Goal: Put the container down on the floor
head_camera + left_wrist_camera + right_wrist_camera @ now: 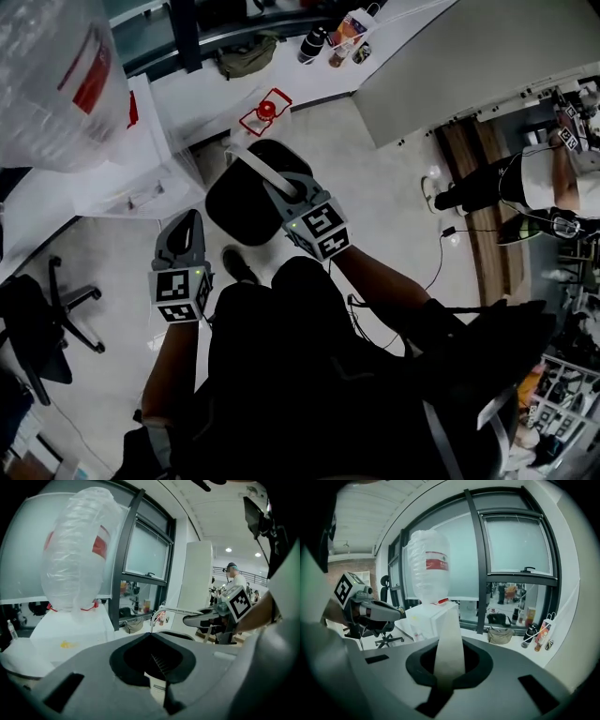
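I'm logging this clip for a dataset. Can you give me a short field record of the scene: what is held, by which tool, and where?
held thing: black container, hanging by its white handle
right tool: shut on the white handle
left tool: jaws look together, nothing seen between them, beside the container's left edge
floor: light, below the container, which seems not yet set down
nearby: water bottle on white dispenser, at left

No legible text; red label on water jug too blurred to read.
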The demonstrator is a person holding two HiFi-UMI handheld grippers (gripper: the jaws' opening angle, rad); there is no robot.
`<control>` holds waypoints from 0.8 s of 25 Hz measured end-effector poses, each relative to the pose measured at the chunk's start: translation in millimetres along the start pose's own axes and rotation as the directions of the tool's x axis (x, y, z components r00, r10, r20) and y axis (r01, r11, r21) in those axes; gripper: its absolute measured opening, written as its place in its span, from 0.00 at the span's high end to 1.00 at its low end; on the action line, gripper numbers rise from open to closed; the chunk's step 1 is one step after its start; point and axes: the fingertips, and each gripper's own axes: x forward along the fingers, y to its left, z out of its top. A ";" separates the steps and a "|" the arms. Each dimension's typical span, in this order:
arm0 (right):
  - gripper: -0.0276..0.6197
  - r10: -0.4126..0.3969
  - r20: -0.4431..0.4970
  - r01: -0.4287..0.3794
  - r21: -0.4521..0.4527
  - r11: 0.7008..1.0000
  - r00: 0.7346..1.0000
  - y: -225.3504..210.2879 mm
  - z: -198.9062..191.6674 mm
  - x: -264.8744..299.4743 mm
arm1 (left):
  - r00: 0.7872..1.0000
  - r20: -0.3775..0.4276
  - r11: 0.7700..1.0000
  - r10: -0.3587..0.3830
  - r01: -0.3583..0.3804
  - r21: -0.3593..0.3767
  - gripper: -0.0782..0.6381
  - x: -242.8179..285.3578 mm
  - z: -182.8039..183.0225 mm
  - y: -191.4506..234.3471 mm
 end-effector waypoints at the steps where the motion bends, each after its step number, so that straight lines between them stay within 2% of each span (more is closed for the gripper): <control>1: 0.93 0.000 -0.004 0.000 0.002 1.000 1.000 -2.2 -2.9 6.0 | 1.000 -0.007 1.000 -0.003 0.003 0.004 0.88 6.1 -2.0 2.8; 9: 0.93 0.049 -0.054 -0.049 0.013 0.999 0.997 -19.3 -38.7 42.6 | 0.998 -0.065 1.000 0.017 -0.018 -0.011 0.87 47.9 -25.3 3.7; 12: 0.93 0.078 -0.076 -0.075 0.036 0.997 0.994 -24.8 -52.5 56.1 | 0.995 -0.090 0.998 0.034 -0.038 -0.042 0.87 65.3 -40.2 2.4; 15: 0.93 0.092 -0.100 -0.090 0.026 0.996 0.991 -31.9 -75.9 70.9 | 0.992 -0.114 0.996 0.055 -0.062 -0.064 0.87 80.6 -59.3 4.3; 20: 0.93 0.104 -0.153 -0.101 0.029 0.994 0.983 -37.6 -120.8 94.3 | 0.992 -0.120 0.996 0.033 -0.043 -0.079 0.87 102.9 -87.7 0.6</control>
